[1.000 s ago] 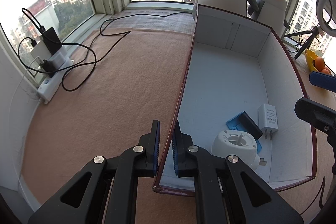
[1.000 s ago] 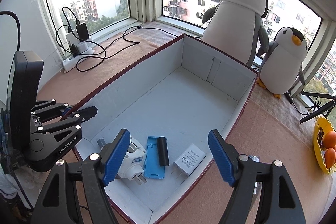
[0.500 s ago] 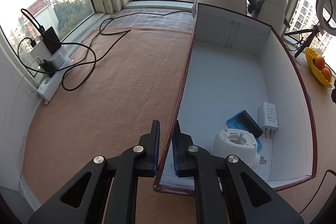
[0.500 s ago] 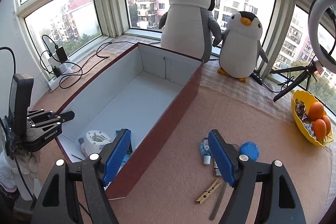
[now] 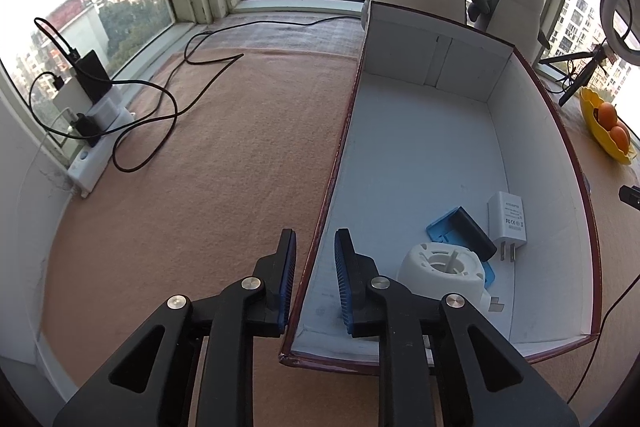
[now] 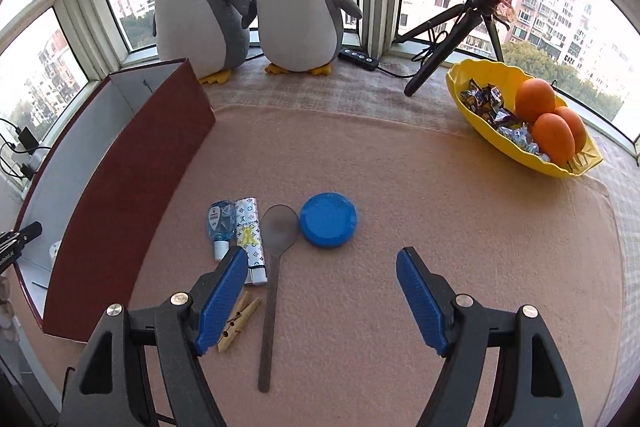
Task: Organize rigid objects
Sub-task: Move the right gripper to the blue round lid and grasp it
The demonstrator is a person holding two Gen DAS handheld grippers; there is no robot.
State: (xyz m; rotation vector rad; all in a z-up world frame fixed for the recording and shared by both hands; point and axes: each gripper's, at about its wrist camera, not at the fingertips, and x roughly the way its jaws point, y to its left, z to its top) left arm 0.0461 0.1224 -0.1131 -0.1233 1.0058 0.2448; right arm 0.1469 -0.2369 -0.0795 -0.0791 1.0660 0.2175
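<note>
A long open box (image 5: 420,147) with white inside and dark red outside lies on the pink blanket. It holds a white round adapter (image 5: 444,267), a blue phone stand (image 5: 456,231) and a white charger (image 5: 508,219). My left gripper (image 5: 315,255) straddles the box's left wall near the front corner; its jaws are opening and gaps show on both sides of the wall. My right gripper (image 6: 320,259) hangs open over the blanket, right of the box (image 6: 132,195). Just ahead of it lie a blue lid (image 6: 328,214), a grey spoon (image 6: 276,255), a patterned tube (image 6: 250,239), a small bottle (image 6: 220,223) and a clothespin (image 6: 238,321).
Two plush penguins (image 6: 296,7) stand at the window behind the box. A yellow bowl (image 6: 500,143) with oranges and sweets sits at the right, beside a ring light tripod (image 6: 448,39). A power strip (image 5: 96,147) with cables lies at the far left.
My left gripper's jaws have parted a little from the box wall. My right gripper has swung from over the box to over the loose items on the blanket.
</note>
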